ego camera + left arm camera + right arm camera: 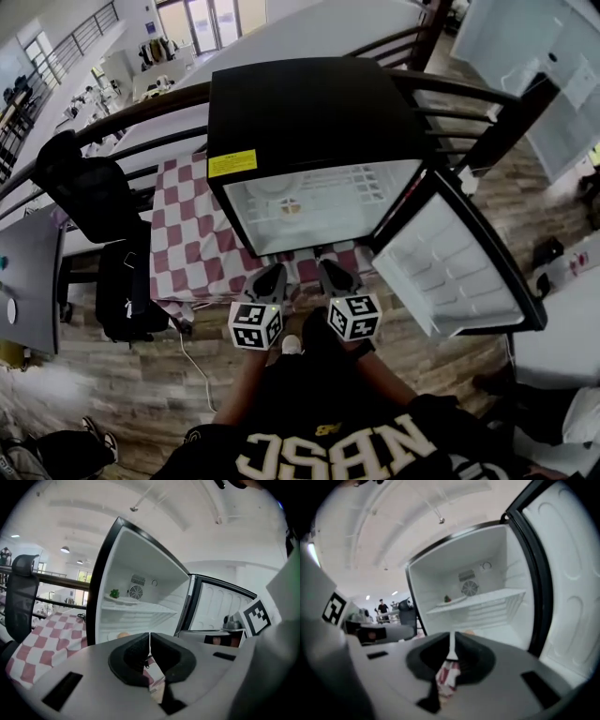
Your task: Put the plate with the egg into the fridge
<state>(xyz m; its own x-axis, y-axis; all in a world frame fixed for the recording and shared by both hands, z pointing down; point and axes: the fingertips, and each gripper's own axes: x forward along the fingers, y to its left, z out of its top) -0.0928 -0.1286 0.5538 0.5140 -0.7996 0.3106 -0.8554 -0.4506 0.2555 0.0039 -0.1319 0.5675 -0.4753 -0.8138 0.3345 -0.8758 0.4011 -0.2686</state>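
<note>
1. Black fridge [300, 112] in the middle of the head view, standing on a red-and-white checked table [187, 239]. Door [450, 272] swung wide open toward the lower right of the frame, white lining facing up.
2. Plate with the egg [292, 208] inside the fridge, on the bottom level, a little left of centre in the lit white interior.
3. In the left gripper view, only a pale orange spot of it peeking over the jaws, low in the fridge and below the white shelf [136, 606]. Small green thing [114, 593] on that shelf, near the back wall.
4. Left gripper [270, 279] at lower centre of the head view, just in front of the fridge opening and clear of the plate. Jaws pressed fully together with nothing between them.
5. Right gripper [335, 275] just beside it, to the right. Jaws a narrow slit apart, clamped on nothing, with only checked cloth and white fridge interior showing through the gap.
6. Black chair [80, 192] at the left edge of the head view, beside the table.
</note>
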